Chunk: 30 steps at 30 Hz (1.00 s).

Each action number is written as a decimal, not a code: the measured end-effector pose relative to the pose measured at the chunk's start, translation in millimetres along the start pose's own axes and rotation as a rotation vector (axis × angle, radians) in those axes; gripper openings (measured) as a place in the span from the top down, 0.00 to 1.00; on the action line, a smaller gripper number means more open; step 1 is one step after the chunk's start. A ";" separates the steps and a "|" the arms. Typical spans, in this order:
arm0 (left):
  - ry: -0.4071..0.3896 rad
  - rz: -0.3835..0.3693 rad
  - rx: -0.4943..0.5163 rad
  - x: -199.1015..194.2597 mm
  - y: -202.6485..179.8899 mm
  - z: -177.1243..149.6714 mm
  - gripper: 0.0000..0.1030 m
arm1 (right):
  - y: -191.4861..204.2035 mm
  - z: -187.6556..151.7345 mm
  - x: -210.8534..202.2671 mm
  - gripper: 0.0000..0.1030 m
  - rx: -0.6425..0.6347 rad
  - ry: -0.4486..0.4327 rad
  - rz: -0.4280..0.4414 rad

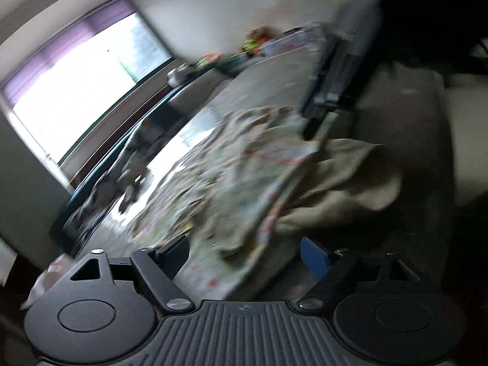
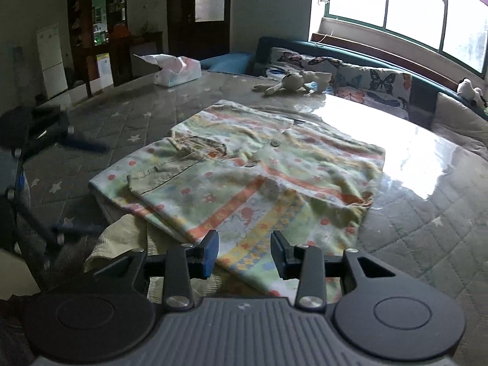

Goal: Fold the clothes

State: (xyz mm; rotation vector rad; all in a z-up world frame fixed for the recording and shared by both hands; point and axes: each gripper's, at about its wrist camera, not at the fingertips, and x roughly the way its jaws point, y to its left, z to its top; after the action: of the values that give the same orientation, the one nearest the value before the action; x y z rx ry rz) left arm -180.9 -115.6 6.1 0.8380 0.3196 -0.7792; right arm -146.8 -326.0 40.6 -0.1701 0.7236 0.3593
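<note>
A child's patterned shirt (image 2: 244,177), pale green with orange bands and a button front, lies spread on the quilted bed (image 2: 427,244). My right gripper (image 2: 245,251) hovers at its near hem, open, with the fabric lying flat under the gap and neither pad pressing on it. A beige cloth (image 2: 122,238) sticks out from under the shirt's near left corner. My left gripper (image 2: 91,187) is blurred at the bed's left side. In the blurred left wrist view the shirt (image 1: 228,177) reaches between the wide-apart fingers of my left gripper (image 1: 244,256), which is open, with the beige cloth (image 1: 335,177) to the right.
A stuffed rabbit (image 2: 292,82) and butterfly-print pillows (image 2: 366,82) lie along the far edge under a bright window (image 2: 396,0). A white plastic bag (image 2: 177,70) sits at the far left of the bed. Dark cupboards (image 2: 100,30) stand beyond.
</note>
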 end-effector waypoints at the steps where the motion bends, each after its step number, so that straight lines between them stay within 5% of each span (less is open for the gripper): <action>1: -0.016 -0.015 0.018 1.0 -4.5 1.2 0.25 | -1.3 -0.7 -2.2 0.63 -0.004 0.001 -0.007; 5: -0.067 -0.066 0.056 7.4 -15.6 6.1 0.34 | -5.6 -4.0 -10.2 0.63 -0.020 0.009 -0.029; 8: -0.091 -0.108 0.050 14.1 -16.8 8.4 0.52 | -8.5 -7.4 -13.9 0.62 -0.030 0.021 -0.039; 10: -0.099 -0.140 0.026 17.7 -13.6 9.1 0.76 | -9.6 -10.3 -16.3 0.62 -0.043 0.029 -0.043; 13: -0.114 -0.162 -0.041 17.1 -3.9 13.1 0.89 | -10.9 -15.1 -20.4 0.61 -0.068 0.041 -0.048; 21: -0.143 -0.179 -0.357 19.9 60.0 30.0 0.92 | -3.3 -22.9 -27.0 0.52 -0.161 0.056 -0.017; 27: -0.119 -0.204 -0.463 34.1 84.3 32.6 0.92 | 17.5 -16.7 -12.6 0.48 -0.238 -0.011 0.011; 30: -0.116 -0.212 -0.476 33.8 84.9 30.0 0.92 | 20.4 -8.3 0.4 0.54 -0.225 -0.034 0.038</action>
State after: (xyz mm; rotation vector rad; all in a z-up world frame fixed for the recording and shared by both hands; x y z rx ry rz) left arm -97.2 -119.5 53.3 0.3127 0.4723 -0.8978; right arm -159.4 -309.3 33.6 -0.3626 0.6525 0.4787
